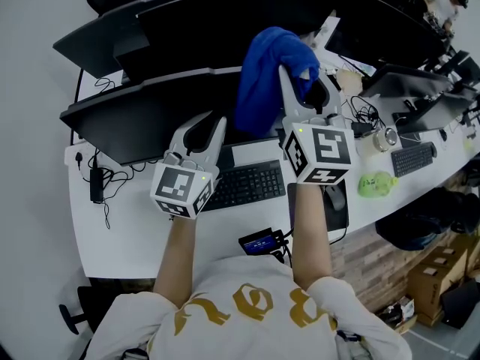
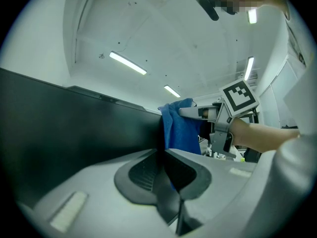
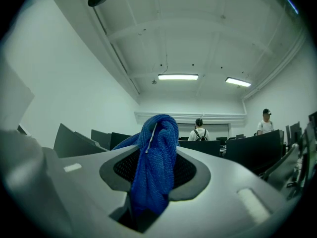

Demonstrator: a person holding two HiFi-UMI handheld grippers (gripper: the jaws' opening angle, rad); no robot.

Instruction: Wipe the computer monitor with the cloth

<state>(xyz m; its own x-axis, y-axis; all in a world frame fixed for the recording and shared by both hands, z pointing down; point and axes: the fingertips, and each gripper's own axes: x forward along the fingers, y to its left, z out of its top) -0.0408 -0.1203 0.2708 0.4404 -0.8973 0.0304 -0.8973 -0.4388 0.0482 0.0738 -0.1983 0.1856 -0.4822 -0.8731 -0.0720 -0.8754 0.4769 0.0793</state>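
Observation:
My right gripper [image 1: 300, 77] is shut on a blue cloth [image 1: 268, 73], held up against the top edge of the wide dark monitor [image 1: 142, 122]. In the right gripper view the cloth [image 3: 156, 162] bunches between the jaws of the right gripper [image 3: 156, 155] and hangs down. The left gripper [image 1: 214, 120] stands shut and empty just left of the cloth, in front of the screen. From the left gripper view, the left gripper [image 2: 163, 151] points along the monitor [image 2: 74, 128], with the cloth [image 2: 181, 128] and the right gripper [image 2: 190, 112] just beyond.
A black keyboard [image 1: 244, 186] lies below the monitor, and a mouse [image 1: 335, 197] rests on a dark pad. A green object [image 1: 375, 184], a second keyboard [image 1: 412, 158] and cables sit at the right. More monitors [image 1: 225, 21] stand behind. Two people [image 3: 199, 130] stand far off.

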